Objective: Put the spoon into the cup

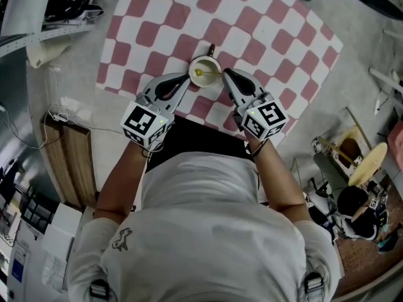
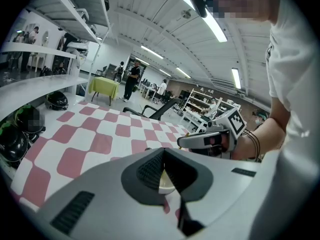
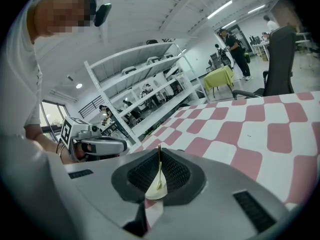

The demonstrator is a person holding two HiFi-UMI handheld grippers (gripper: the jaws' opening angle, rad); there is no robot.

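Observation:
A small white cup (image 1: 204,73) stands on the red-and-white checked cloth (image 1: 252,17). A thin yellow spoon (image 1: 203,73) lies inside it. My right gripper (image 1: 225,73) is at the cup's right rim. In the right gripper view its jaws (image 3: 159,151) are shut on the spoon's handle (image 3: 159,171), whose bowl hangs down into the cup (image 3: 155,193). My left gripper (image 1: 187,78) is at the cup's left rim, shut. In the left gripper view the cup (image 2: 166,184) shows just under the joined tips (image 2: 162,156). The two grippers face each other across the cup.
The checked cloth spreads far beyond the cup. A wooden board (image 1: 69,162) and cables lie off its left edge. Clutter sits on the floor at the right (image 1: 352,168). A black office chair (image 2: 150,111) stands past the cloth's far side.

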